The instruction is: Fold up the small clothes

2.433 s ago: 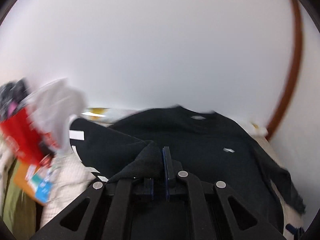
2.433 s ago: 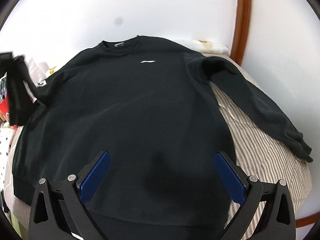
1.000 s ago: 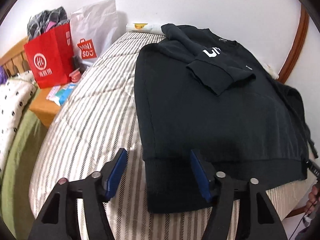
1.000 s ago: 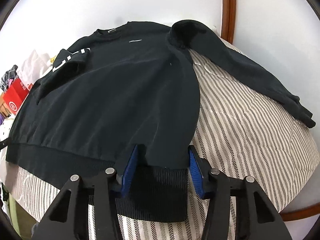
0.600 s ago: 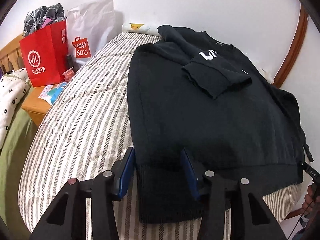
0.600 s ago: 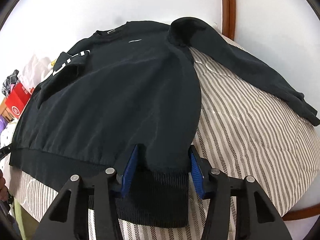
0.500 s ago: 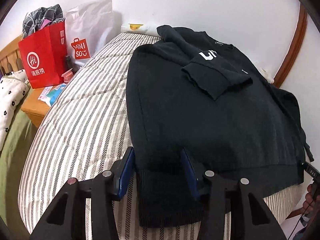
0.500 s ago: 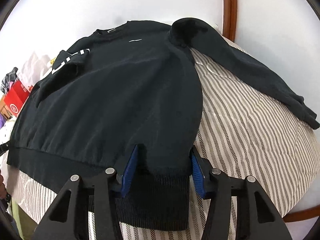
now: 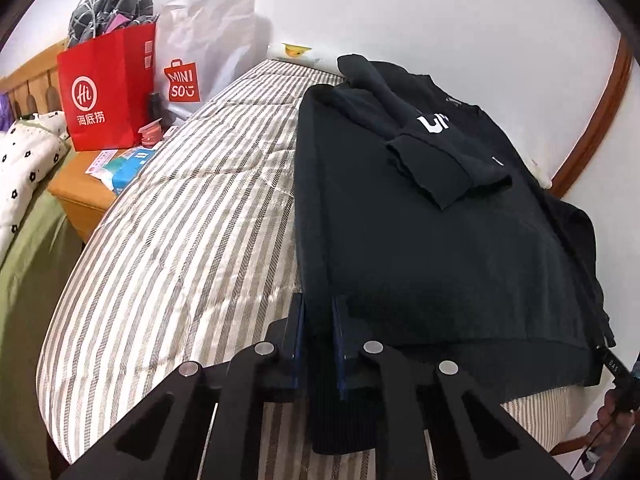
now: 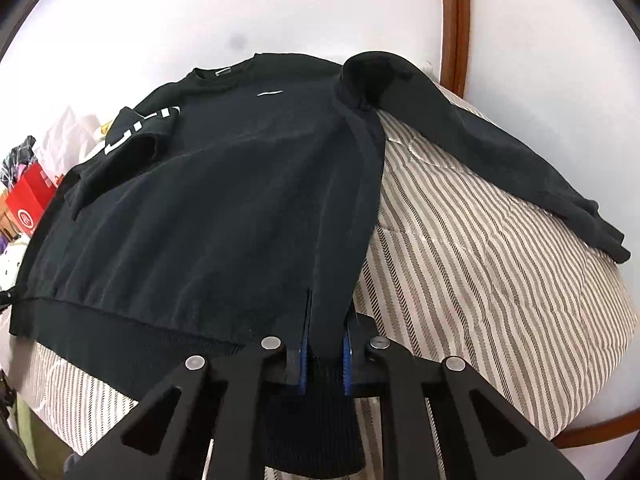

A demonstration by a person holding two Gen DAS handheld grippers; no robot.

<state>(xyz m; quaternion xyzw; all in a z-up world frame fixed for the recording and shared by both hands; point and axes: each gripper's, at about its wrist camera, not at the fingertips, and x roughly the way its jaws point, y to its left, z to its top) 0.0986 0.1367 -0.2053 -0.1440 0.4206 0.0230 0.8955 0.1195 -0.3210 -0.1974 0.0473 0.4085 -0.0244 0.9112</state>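
Note:
A black sweatshirt (image 9: 420, 248) lies face up on the striped quilt (image 9: 192, 216) of a bed. One sleeve (image 9: 436, 160) is folded across its chest. The other sleeve (image 10: 500, 160) stretches out over the quilt (image 10: 480, 280). My left gripper (image 9: 318, 320) is closing on the ribbed hem at one bottom corner, with the fabric pinched between its blue pads. At the opposite bottom corner of the sweatshirt (image 10: 220, 208), my right gripper (image 10: 326, 336) is closing too and pinches the hem the same way.
A red paper bag (image 9: 106, 84) and a white bag (image 9: 204, 40) stand beside the bed on a wooden nightstand (image 9: 80, 188). A dotted pillow (image 9: 24, 160) lies at the far left. A brown wooden rim (image 10: 454, 20) runs along the white wall. A hand (image 9: 612, 412) shows at the lower right.
Both grippers' jaws have narrowed from wide apart to a tight pinch on the hem corners. The fabric between the pads has bunched up. Neither gripper has shifted much.

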